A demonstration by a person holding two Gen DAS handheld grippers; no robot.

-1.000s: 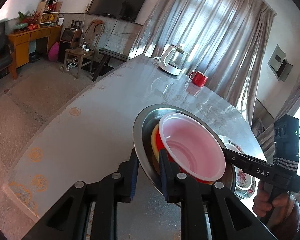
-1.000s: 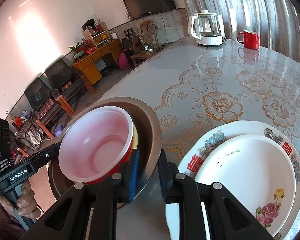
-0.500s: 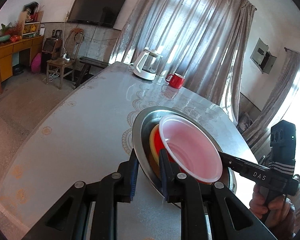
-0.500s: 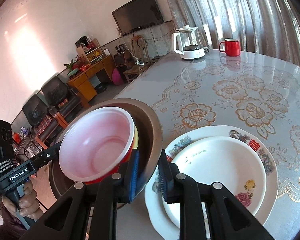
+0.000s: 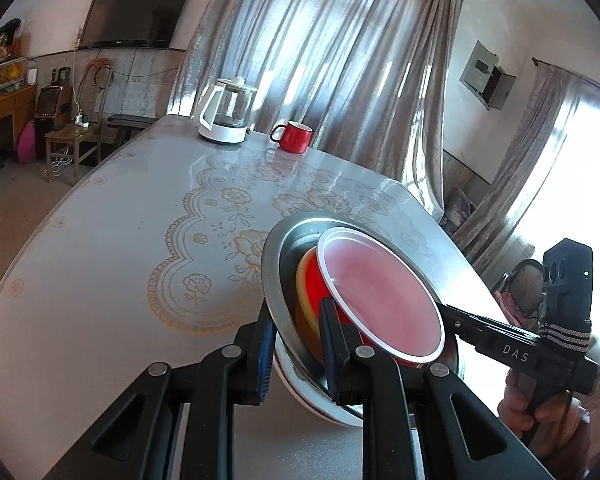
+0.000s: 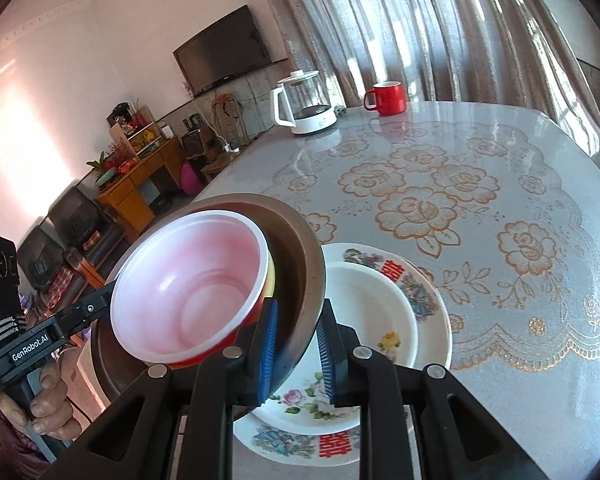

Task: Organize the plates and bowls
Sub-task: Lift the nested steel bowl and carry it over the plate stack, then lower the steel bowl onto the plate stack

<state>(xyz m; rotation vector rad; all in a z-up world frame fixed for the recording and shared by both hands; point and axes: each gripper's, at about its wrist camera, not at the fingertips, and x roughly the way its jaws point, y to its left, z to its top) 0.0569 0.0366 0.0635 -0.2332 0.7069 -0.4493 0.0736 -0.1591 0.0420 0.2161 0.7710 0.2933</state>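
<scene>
Gripping opposite rims, the left gripper (image 5: 296,344) and right gripper (image 6: 296,344) each pinch the metal basin (image 6: 300,248), which carries nested bowls (image 6: 188,280), tilted in the air directly above the stacked plates (image 6: 420,300) on the table (image 6: 520,200).

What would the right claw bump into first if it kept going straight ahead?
The right claw already grips the metal basin's rim, so it would press that first; beyond lie the stacked plates, though depth is unclear.

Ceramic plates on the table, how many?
2, stacked: a large floral-rimmed ceramic plate on the table, and a smaller white ceramic plate on it. The held metal basin may hide others.
</scene>
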